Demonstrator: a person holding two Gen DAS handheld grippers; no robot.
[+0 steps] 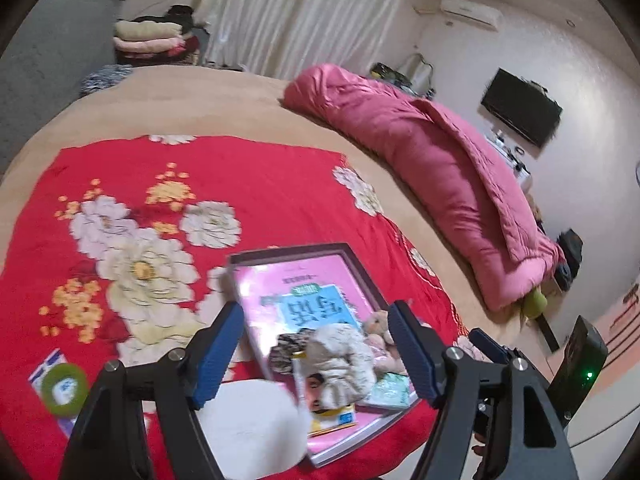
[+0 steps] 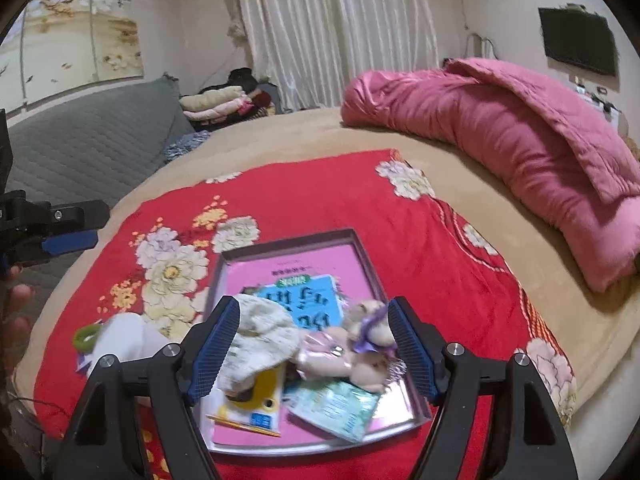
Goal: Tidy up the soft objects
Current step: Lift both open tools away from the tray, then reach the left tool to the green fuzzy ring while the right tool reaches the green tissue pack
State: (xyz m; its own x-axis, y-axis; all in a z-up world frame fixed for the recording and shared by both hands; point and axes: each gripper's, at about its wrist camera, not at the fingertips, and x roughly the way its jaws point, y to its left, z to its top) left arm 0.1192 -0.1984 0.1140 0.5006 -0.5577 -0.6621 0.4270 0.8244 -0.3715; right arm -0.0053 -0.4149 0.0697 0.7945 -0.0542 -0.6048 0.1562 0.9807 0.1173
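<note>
- Left gripper point(image 1: 316, 354): jaws spread apart, holding nothing, at the lower centre of the left wrist view above the tray point(image 1: 362, 272).
- Right gripper point(image 2: 312, 350): jaws spread apart, holding nothing, at the lower centre of the right wrist view.
- Tray: rests on the red floral blanket point(image 2: 320, 200) on the bed.
- Cream knitted item point(image 2: 260, 336): lies in the tray on a pink book point(image 2: 304, 268).
- Plush bear point(image 2: 370, 336): lies in the tray, just right of the knitted item.
- Green tape roll point(image 1: 64, 388): lower left, on the blanket.

I counted one tray point(image 2: 362, 258), one plush toy point(image 2: 370, 334), one cream knit point(image 2: 262, 334), two pink books point(image 1: 288, 284), one green ring point(image 1: 64, 388).
</note>
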